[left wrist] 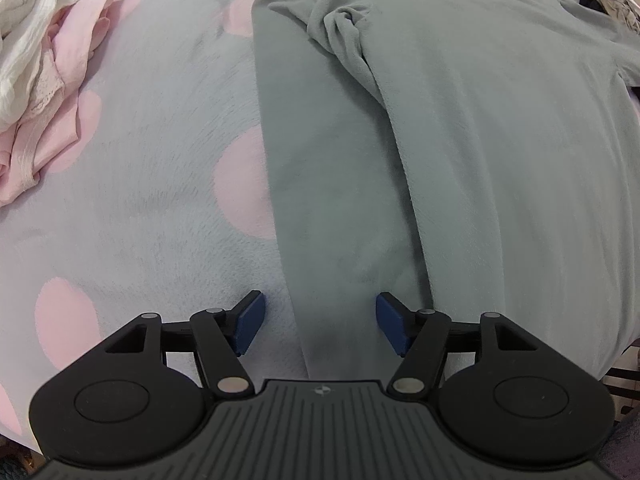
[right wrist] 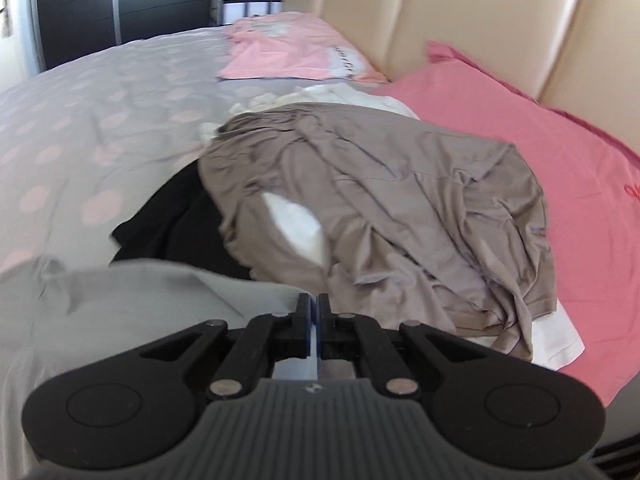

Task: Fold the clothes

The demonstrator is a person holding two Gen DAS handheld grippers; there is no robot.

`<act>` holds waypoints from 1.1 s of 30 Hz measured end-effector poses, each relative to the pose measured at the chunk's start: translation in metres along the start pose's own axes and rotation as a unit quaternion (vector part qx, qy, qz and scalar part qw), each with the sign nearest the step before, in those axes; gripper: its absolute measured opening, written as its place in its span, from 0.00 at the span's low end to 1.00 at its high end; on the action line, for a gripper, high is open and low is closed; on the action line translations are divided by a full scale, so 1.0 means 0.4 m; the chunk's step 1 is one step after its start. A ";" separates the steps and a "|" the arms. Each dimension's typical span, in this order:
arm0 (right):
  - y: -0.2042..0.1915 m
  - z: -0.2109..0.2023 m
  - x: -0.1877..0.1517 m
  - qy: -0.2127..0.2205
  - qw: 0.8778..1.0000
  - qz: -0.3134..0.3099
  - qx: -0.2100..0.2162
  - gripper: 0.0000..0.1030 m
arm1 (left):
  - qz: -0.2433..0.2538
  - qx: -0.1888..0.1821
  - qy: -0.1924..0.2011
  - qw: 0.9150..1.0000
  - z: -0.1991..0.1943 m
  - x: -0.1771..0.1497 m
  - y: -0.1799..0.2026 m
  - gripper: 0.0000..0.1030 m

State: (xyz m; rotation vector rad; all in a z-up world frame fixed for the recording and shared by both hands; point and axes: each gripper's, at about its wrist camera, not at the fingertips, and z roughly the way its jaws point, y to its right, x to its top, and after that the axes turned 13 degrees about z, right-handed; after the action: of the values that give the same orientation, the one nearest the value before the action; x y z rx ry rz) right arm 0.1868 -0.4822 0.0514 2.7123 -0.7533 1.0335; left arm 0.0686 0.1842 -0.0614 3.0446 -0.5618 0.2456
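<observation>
A grey-green fleece garment (left wrist: 460,160) lies flat on the bed, with one sleeve (left wrist: 352,44) folded over its body. My left gripper (left wrist: 319,322) hangs open just above the garment's left edge. One blue pad (left wrist: 250,322) is over the bedspread and the other pad (left wrist: 391,326) is over the cloth, with nothing held. In the right wrist view the same garment (right wrist: 132,304) fills the lower left. My right gripper (right wrist: 313,305) is shut at the garment's edge, and a thin pale strip of cloth shows between its pads.
The bedspread (left wrist: 132,208) is pale grey with pink dots. A pink and white clothes heap (left wrist: 44,72) lies at the left. Ahead of the right gripper sit a crumpled taupe garment (right wrist: 400,208), a black one (right wrist: 168,224), pink pillows (right wrist: 540,160) and a beige headboard (right wrist: 500,12).
</observation>
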 end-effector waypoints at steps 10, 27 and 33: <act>-0.054 0.037 -0.015 -0.008 1.000 0.003 0.007 0.33 | -0.033 -0.019 0.036 0.999 -0.025 -0.013 -0.014 0.15; -0.144 -0.013 -0.088 -0.009 0.996 -0.076 0.037 0.34 | -0.168 0.065 0.196 0.964 -0.250 -0.029 -0.233 0.00; -0.157 -0.007 -0.109 -0.021 0.994 -0.095 0.040 0.35 | -0.201 0.131 0.224 0.944 -0.312 -0.011 -0.339 0.00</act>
State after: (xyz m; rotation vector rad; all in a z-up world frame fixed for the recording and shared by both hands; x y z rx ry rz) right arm 0.1888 -0.4094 0.0278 2.8155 -0.4568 0.9852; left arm 0.0945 0.3203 0.0602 3.0830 0.1333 1.0244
